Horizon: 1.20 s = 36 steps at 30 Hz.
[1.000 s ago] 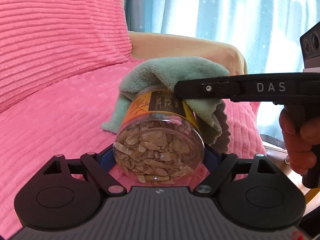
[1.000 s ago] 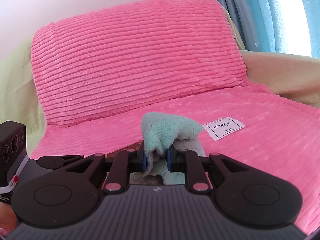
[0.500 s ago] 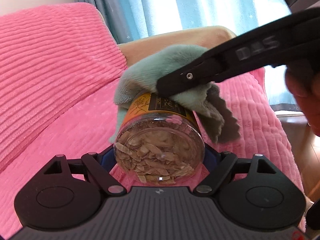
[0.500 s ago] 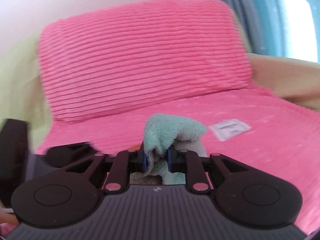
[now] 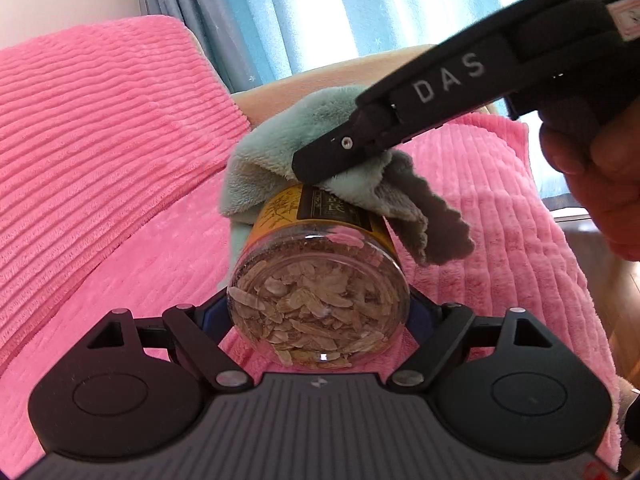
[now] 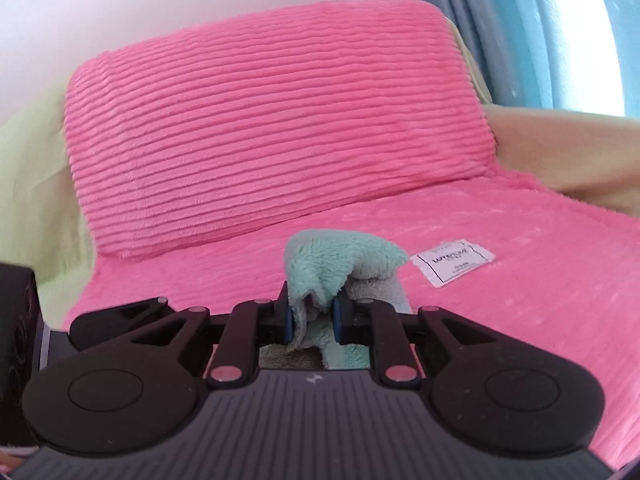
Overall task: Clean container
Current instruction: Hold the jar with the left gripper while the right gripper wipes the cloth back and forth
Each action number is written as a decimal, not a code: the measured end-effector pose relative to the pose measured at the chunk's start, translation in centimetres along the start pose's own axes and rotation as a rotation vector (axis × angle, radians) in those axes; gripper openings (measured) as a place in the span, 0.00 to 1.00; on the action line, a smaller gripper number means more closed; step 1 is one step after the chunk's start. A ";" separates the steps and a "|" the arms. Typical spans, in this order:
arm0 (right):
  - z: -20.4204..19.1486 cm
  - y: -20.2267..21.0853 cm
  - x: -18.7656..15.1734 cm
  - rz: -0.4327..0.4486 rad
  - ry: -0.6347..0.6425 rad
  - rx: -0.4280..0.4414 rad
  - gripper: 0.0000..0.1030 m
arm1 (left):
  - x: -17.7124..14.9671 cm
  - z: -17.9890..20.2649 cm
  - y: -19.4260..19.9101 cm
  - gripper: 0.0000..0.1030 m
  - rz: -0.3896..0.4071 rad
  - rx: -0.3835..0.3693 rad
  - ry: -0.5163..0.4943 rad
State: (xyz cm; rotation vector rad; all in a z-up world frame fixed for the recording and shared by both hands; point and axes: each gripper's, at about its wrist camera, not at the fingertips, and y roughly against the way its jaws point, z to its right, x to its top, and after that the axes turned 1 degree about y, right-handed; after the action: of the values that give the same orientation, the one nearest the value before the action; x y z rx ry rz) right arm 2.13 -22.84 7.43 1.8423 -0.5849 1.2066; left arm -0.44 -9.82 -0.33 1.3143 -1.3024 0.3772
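Two tongs busy: left tongs clamp rigid, slick plastic jar at base; right tongs pinch soft teal cloth draped over jar's far end.

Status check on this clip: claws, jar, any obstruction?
Left claw shut on jar. Right claw shut on green cloth, pressed on jar's labelled side. Nothing in the way.

The clear plastic jar of dried flakes lies on its side between the left gripper's 2 fingers, base toward the camera, above the pink ribbed sofa seat. The mint fleece cloth drapes over the jar's far end, pinched in the right gripper, which reaches in from the right. The pink ribbed back cushion stands behind, and a white fabric tag lies on the seat right of the cloth.
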 end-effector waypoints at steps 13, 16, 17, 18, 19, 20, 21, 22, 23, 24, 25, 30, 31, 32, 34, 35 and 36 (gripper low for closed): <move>0.1 0.0 0.0 0.000 -0.007 0.019 0.15 | -0.3 -3.3 0.7 0.87 0.018 -0.130 0.261; 0.1 -0.1 -0.1 0.000 -0.009 0.023 0.15 | -0.6 -4.3 0.8 0.87 0.025 -0.162 0.345; 0.1 -0.1 -0.1 0.001 -0.009 0.025 0.15 | -0.7 -4.6 0.8 0.87 0.026 -0.173 0.372; 0.1 -0.1 -0.1 0.001 -0.010 0.026 0.15 | -0.8 -4.9 0.8 0.87 0.026 -0.184 0.396; 0.1 -0.1 -0.1 0.001 -0.011 0.028 0.15 | -0.8 -5.2 0.6 0.87 0.025 -0.192 0.415; 0.1 -0.1 -0.1 0.001 -0.011 0.029 0.15 | -0.7 -5.5 0.4 0.87 0.024 -0.198 0.434; 0.1 -0.1 -0.1 0.001 -0.012 0.031 0.15 | -0.8 -5.7 0.3 0.87 0.023 -0.206 0.455; 0.1 -0.1 -0.1 0.001 -0.012 0.032 0.15 | -0.9 -5.9 0.2 0.86 0.023 -0.212 0.474; 0.1 -0.1 -0.1 0.001 -0.013 0.034 0.15 | -1.0 -6.1 0.1 0.85 0.023 -0.218 0.493; 0.1 -0.1 -0.1 0.001 -0.013 0.035 0.15 | -1.1 -6.3 0.1 0.85 0.022 -0.224 0.506; 0.1 -0.1 -0.1 0.001 -0.014 0.036 0.15 | -1.2 -6.3 0.1 0.85 0.021 -0.228 0.510; 0.1 -0.1 -0.1 0.001 -0.017 0.044 0.15 | -0.8 -5.6 0.1 0.83 0.031 -0.206 0.457; 0.1 -0.1 -0.1 0.001 -0.017 0.045 0.15 | -0.7 -5.4 0.1 0.83 0.032 -0.199 0.440; 0.2 -0.1 -0.1 0.001 -0.018 0.047 0.14 | -0.6 -5.2 0.2 0.83 0.034 -0.186 0.412; 0.2 -0.1 -0.1 0.001 -0.019 0.050 0.14 | -0.3 -4.3 0.3 0.82 0.039 -0.141 0.325; 0.2 -0.1 -0.1 0.001 -0.019 0.051 0.14 | -0.1 -3.7 0.5 0.82 0.040 -0.111 0.263; 0.2 -0.1 -0.1 0.001 -0.020 0.053 0.15 | 0.0 -2.8 0.6 0.82 0.041 -0.072 0.177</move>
State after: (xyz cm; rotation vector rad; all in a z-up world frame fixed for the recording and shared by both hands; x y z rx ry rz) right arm 2.25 -22.93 7.24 1.9002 -0.5702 1.2160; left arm 0.41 -7.27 0.72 1.1680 -1.1844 0.4605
